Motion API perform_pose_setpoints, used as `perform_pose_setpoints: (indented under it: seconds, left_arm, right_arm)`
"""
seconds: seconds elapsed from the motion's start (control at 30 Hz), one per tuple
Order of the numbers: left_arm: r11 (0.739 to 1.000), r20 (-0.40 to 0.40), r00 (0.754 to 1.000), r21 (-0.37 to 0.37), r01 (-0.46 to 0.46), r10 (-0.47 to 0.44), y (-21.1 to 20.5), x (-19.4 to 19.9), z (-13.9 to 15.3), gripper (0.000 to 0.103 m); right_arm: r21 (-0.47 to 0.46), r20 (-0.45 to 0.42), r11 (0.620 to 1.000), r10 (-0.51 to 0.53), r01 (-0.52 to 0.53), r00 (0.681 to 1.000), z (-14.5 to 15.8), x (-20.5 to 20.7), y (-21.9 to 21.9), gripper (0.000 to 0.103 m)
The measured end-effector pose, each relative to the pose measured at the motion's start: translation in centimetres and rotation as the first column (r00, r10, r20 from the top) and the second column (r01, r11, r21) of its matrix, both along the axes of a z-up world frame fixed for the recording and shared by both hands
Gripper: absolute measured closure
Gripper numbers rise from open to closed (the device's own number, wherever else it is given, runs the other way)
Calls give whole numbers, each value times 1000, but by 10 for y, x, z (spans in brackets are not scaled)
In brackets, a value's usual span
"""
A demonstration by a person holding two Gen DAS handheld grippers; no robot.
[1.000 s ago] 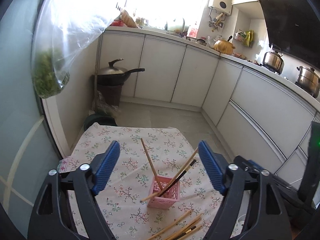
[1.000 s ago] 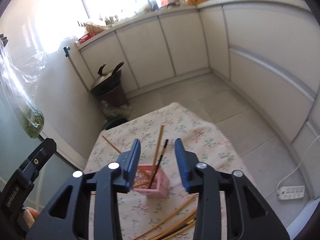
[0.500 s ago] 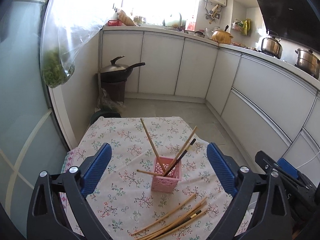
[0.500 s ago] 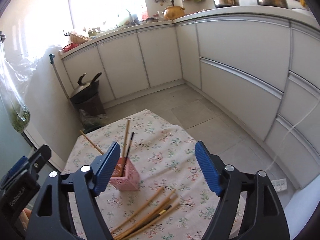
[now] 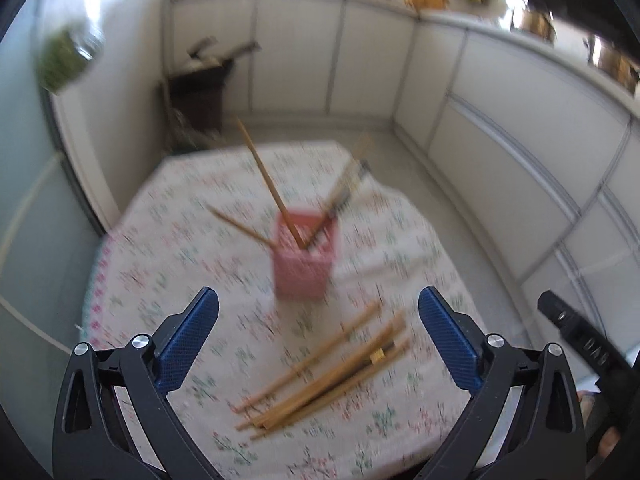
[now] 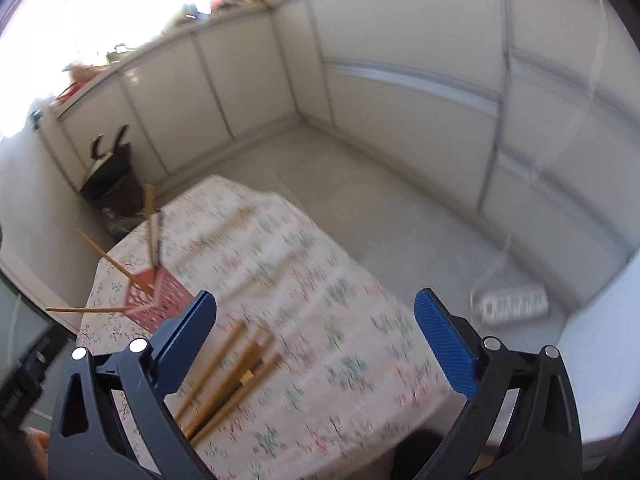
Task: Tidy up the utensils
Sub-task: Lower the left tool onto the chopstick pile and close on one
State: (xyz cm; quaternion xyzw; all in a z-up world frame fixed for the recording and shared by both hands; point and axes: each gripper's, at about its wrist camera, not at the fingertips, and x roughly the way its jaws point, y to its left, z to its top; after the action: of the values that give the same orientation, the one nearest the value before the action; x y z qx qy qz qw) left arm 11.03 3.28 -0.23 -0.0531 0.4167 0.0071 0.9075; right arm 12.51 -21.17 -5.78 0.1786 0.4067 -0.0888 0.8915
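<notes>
The chopsticks [image 5: 332, 376] lie in a loose pile on the flowery tabletop [image 5: 168, 216], just in front of the pink basket [image 5: 304, 264]. They point slantwise between the wide, still opening fingers [image 5: 188, 340] of the left gripper [image 5: 318, 340], which hold nothing. The right gripper [image 6: 316, 344] is opening wide and empty too, with the pile by its left side.

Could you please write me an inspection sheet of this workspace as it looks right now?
Surface: floral tablecloth over a small table.
Job's things: pink holder upright with several chopsticks leaning in it; loose chopsticks bundled flat on the cloth in front of it.
Clutter: nothing seen on the cloth.
Grippers: left tool and right tool both opening, nothing between the pads.
Cables: power strip with its cord on the floor.
Surroundings: white cabinets, dark bin, hanging bag of greens.
</notes>
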Motion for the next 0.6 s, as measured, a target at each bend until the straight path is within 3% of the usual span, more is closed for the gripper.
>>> perform_pose_setpoints:
  seconds: [0.17, 0.3, 0.47, 0.6]
  left_arm:
    - [991, -161, 979, 29, 131, -125, -36, 23, -46, 7]
    - [972, -293, 931, 15, 233, -218, -64, 53, -79, 7]
    - [952, -416, 870, 30, 304, -265, -90, 97, -106, 7]
    - [940, -533, 800, 25, 340, -275, -102, 131, -133, 7]
  right_arm:
    - [147, -123, 984, -80, 98, 989, -31, -2, -36, 6]
    - [219, -177, 964, -110, 148, 978, -47, -2, -53, 6]
    - [299, -231, 942, -85, 153, 969, -60, 3, -62, 6]
    - [339, -256, 931, -47, 136, 965, -66, 7, -62, 6]
